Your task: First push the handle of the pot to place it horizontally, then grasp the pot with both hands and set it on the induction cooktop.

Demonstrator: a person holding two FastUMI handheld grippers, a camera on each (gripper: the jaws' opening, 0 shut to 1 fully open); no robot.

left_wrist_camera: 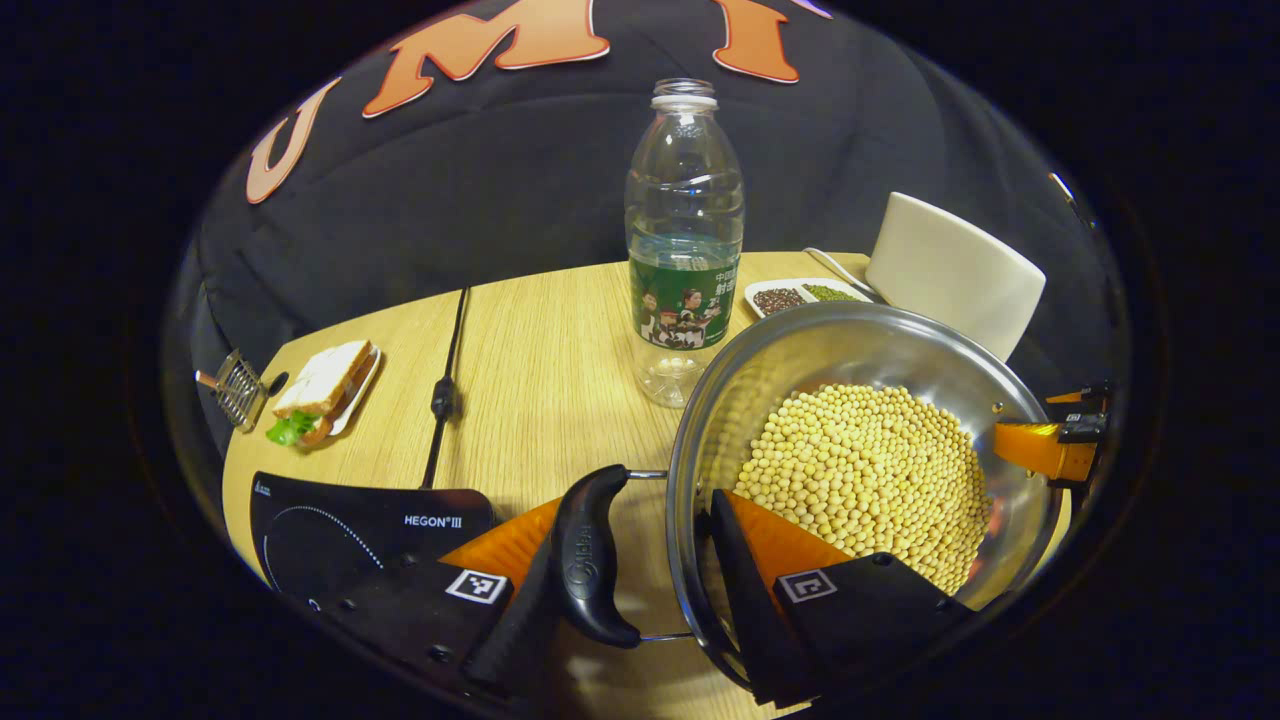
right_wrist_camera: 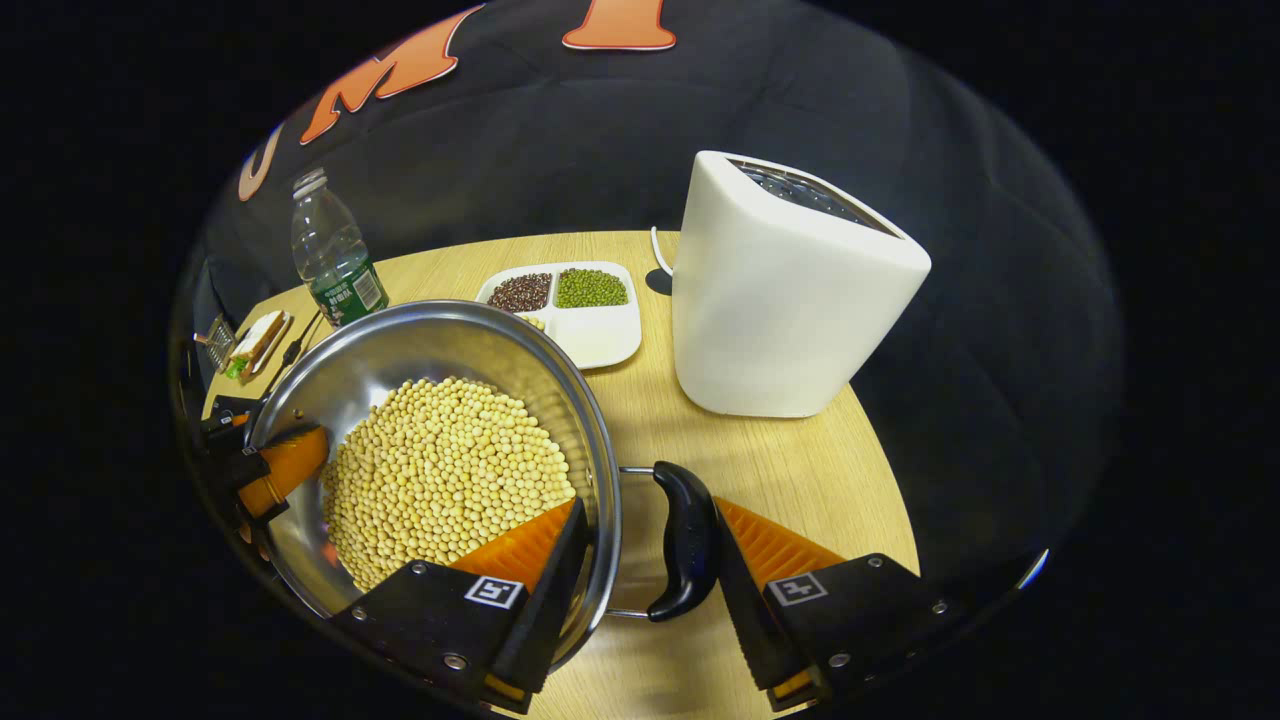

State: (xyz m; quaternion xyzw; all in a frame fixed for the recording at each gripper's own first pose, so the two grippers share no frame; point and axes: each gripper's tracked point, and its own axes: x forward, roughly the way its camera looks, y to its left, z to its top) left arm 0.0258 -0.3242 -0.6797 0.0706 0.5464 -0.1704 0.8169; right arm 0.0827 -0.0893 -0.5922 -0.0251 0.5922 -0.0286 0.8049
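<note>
A steel pot (left_wrist_camera: pixel 830 350) heaped with soybeans (left_wrist_camera: pixel 860 470) sits at the table's near side. My left gripper (left_wrist_camera: pixel 640 530) is shut across its black side handle (left_wrist_camera: pixel 590 560) and the rim, one finger outside the handle and one inside the pot. In the right gripper view the pot (right_wrist_camera: pixel 420 345) has my right gripper (right_wrist_camera: pixel 650 510) shut the same way over the opposite black handle (right_wrist_camera: pixel 685 540). Each gripper also appears at the pot's far rim: the right gripper (left_wrist_camera: pixel 1050 445) and the left gripper (right_wrist_camera: pixel 270 465). The black induction cooktop (left_wrist_camera: pixel 360 530) lies left of the pot.
A water bottle (left_wrist_camera: pixel 684 250) stands just behind the pot. A white appliance (right_wrist_camera: pixel 780 290) and a divided dish of beans (right_wrist_camera: pixel 580 310) stand behind it on the right. A sandwich plate (left_wrist_camera: pixel 325 385) and the cooktop's cable (left_wrist_camera: pixel 445 390) lie at the left.
</note>
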